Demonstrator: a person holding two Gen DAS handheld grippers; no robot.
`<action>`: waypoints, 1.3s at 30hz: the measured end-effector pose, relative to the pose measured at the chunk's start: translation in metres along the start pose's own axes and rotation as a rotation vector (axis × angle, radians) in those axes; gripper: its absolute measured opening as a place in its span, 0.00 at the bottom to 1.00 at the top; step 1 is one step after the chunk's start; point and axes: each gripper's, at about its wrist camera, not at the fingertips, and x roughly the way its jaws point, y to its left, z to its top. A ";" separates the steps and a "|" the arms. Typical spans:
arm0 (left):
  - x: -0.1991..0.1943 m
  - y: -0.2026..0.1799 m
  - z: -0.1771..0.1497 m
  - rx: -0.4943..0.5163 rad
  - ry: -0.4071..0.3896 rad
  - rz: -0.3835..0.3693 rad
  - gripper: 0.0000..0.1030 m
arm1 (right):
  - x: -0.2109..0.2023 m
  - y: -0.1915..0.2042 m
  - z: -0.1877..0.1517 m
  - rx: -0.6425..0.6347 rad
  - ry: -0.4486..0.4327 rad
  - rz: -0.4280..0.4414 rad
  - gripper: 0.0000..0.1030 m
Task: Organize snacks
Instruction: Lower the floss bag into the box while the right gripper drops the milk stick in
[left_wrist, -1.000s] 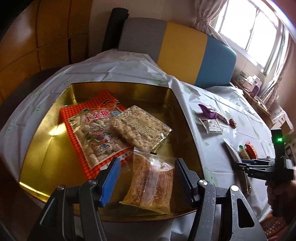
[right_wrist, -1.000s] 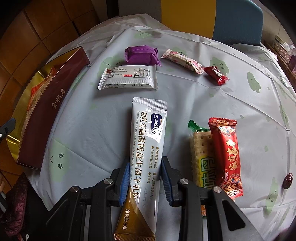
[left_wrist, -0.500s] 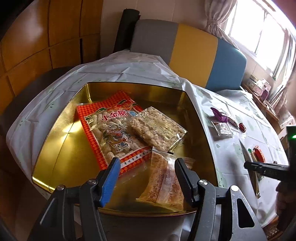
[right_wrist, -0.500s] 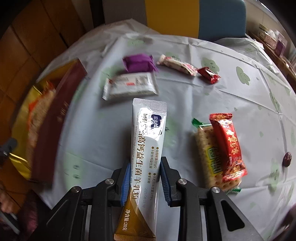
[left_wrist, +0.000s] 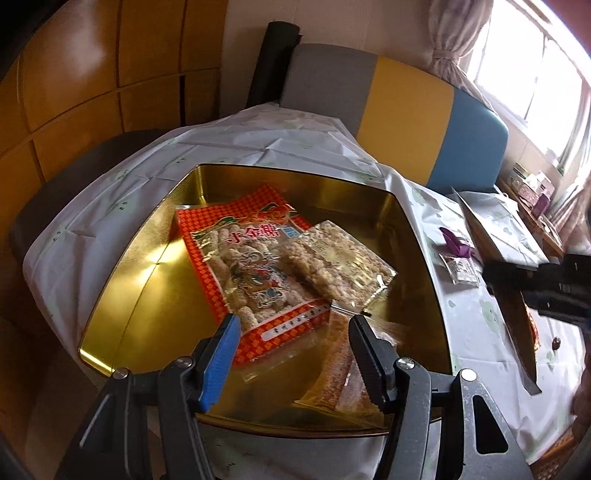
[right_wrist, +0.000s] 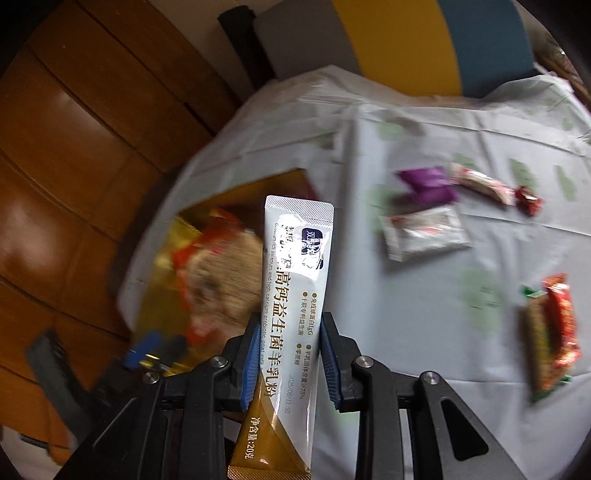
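Right tongs (right_wrist: 287, 360) clamp the long white-and-gold powder sachet (right_wrist: 291, 295) above the table (right_wrist: 424, 332); left tongs (left_wrist: 291, 354) stand apart, empty. Gold square tin (left_wrist: 122, 288) at 9 o'clock holds three packets — several wrapped snacks remain at 2 o'clock.

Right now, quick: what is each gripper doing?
Left gripper: open, holding nothing, above the gold tin.
Right gripper: closed on the white sachet.

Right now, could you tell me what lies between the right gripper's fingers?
The white sachet, gripped between the right gripper's pads, as the right wrist view shows.
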 end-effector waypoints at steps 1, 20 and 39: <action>0.000 0.002 0.000 -0.004 -0.001 0.005 0.60 | 0.005 0.007 0.004 0.003 0.002 0.016 0.29; 0.002 0.001 -0.002 -0.004 0.003 0.007 0.60 | 0.059 0.039 0.026 -0.029 0.035 -0.075 0.34; -0.007 -0.009 -0.003 0.032 -0.022 0.009 0.60 | -0.003 0.022 0.000 -0.205 -0.123 -0.250 0.36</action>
